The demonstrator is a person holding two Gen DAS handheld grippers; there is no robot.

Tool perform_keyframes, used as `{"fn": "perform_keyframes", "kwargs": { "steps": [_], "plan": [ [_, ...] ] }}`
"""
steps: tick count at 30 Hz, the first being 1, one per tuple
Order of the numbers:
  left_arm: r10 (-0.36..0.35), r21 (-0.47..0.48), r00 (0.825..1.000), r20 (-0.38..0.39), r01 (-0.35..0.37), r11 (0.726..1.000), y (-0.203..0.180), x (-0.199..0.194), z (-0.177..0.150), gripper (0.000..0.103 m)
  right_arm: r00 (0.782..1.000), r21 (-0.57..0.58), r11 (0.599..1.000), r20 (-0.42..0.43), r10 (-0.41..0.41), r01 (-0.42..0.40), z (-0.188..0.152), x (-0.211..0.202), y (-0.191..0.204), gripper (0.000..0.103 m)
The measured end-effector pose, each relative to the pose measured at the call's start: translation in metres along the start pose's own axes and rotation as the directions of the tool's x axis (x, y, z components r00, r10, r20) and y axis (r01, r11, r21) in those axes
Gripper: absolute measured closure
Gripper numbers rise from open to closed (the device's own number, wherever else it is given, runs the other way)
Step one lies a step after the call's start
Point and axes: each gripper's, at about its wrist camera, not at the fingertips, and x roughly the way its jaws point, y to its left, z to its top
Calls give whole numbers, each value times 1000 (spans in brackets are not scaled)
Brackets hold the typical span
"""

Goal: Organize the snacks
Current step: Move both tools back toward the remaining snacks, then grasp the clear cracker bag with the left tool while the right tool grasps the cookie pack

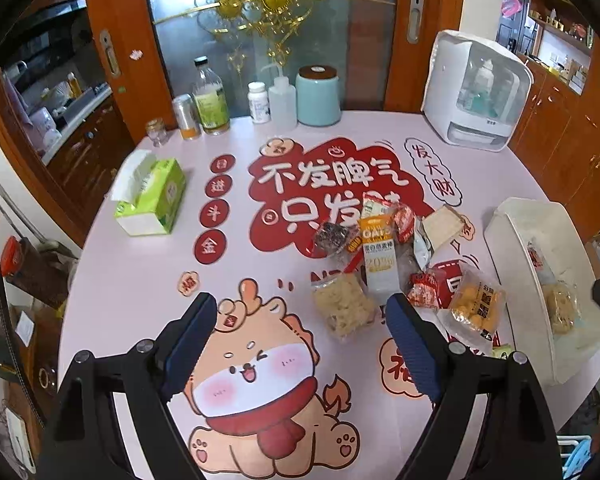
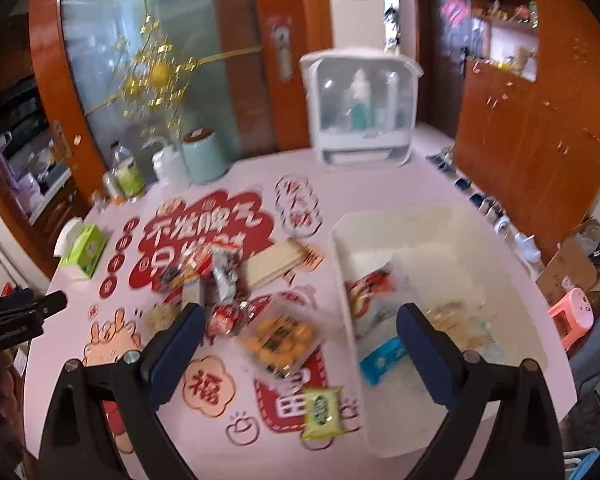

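Note:
A pile of wrapped snacks (image 1: 384, 256) lies on the pink printed table (image 1: 140, 272), right of centre. It includes an oat bar box (image 1: 380, 258), a pale cracker pack (image 1: 342, 306) and a yellow puff pack (image 1: 476, 308). A white bin (image 1: 540, 280) at the right edge holds a few packs. My left gripper (image 1: 302, 308) is open and empty, above the table just before the pile. My right gripper (image 2: 300, 316) is open and empty, above the bin's left wall (image 2: 346, 292); the bin holds a blue pack (image 2: 384, 360) and a red-white pack (image 2: 370, 284). A green pack (image 2: 322, 412) lies beside it.
A green tissue box (image 1: 152, 192) stands at the left. Bottles, a can and a mint canister (image 1: 318, 96) line the far edge. A white sterilizer (image 1: 476, 92) stands at the far right. A pink stool (image 2: 572, 316) and cardboard box sit on the floor.

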Motion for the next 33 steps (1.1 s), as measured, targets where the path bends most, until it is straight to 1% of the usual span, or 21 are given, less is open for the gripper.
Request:
{"fn": "perform_keyframes", "kwargs": {
  "steps": [4, 8, 9, 11, 12, 14, 15, 18, 19, 21, 23, 25, 28, 30, 32, 33],
  "plan": [
    [-31, 3, 999, -29, 31, 1000, -7, 22, -3, 17, 999, -6, 1000, -49, 11, -11, -3, 17, 18, 6],
    [-63, -20, 996, -71, 61, 998, -12, 53, -3, 17, 995, 32, 999, -99, -10, 13, -6, 45, 28, 6],
    [-71, -34, 994, -86, 69, 997, -12, 65, -3, 17, 991, 60, 998, -136, -11, 19, -8, 59, 29, 6],
    [-81, -63, 990, -114, 74, 995, -12, 84, -3, 17, 983, 106, 994, -185, -7, 27, -11, 78, 27, 6],
    [-84, -78, 988, -128, 75, 994, -11, 93, -3, 18, 977, 133, 990, -211, -25, 54, -14, 90, 26, 6],
    [-83, -99, 986, -144, 69, 993, -11, 107, -4, 18, 970, 170, 982, -240, -39, 82, -18, 107, 23, 6],
    [-78, -109, 985, -153, 62, 992, -11, 117, -4, 18, 963, 188, 976, -263, -53, 105, -20, 117, 21, 6],
    [-65, -126, 981, -184, 42, 991, -11, 138, -5, 18, 945, 239, 962, -323, -52, 134, -26, 140, 18, 6],
    [-63, -131, 980, -191, 38, 991, -11, 144, -5, 18, 938, 252, 954, -341, -70, 163, -28, 148, 16, 6],
    [-60, -141, 976, -208, 31, 990, -12, 156, -6, 17, 932, 264, 945, -348, -96, 196, -30, 158, 14, 6],
    [-55, -145, 974, -219, 23, 989, -15, 166, -6, 18, 921, 263, 932, -361, -144, 248, -32, 168, 13, 6],
    [-54, -147, 973, -225, 21, 989, -17, 172, -5, 17, 911, 267, 923, -379, -163, 277, -34, 177, 10, 6],
    [-55, -152, 970, -238, 19, 988, -21, 182, -5, 18, 900, 259, 922, -402, -167, 287, -35, 189, 10, 6],
    [-50, -151, 969, -242, 14, 988, -25, 188, -5, 18, 904, 240, 929, -391, -173, 282, -33, 193, 15, 6],
    [-36, -150, 968, -248, -1, 989, -28, 194, -5, 18, 906, 246, 932, -394, -156, 268, -34, 197, 17, 6],
    [-33, -150, 967, -254, -6, 989, -29, 197, -5, 17, 901, 249, 931, -408, -148, 265, -34, 200, 16, 6]
  ]
}}
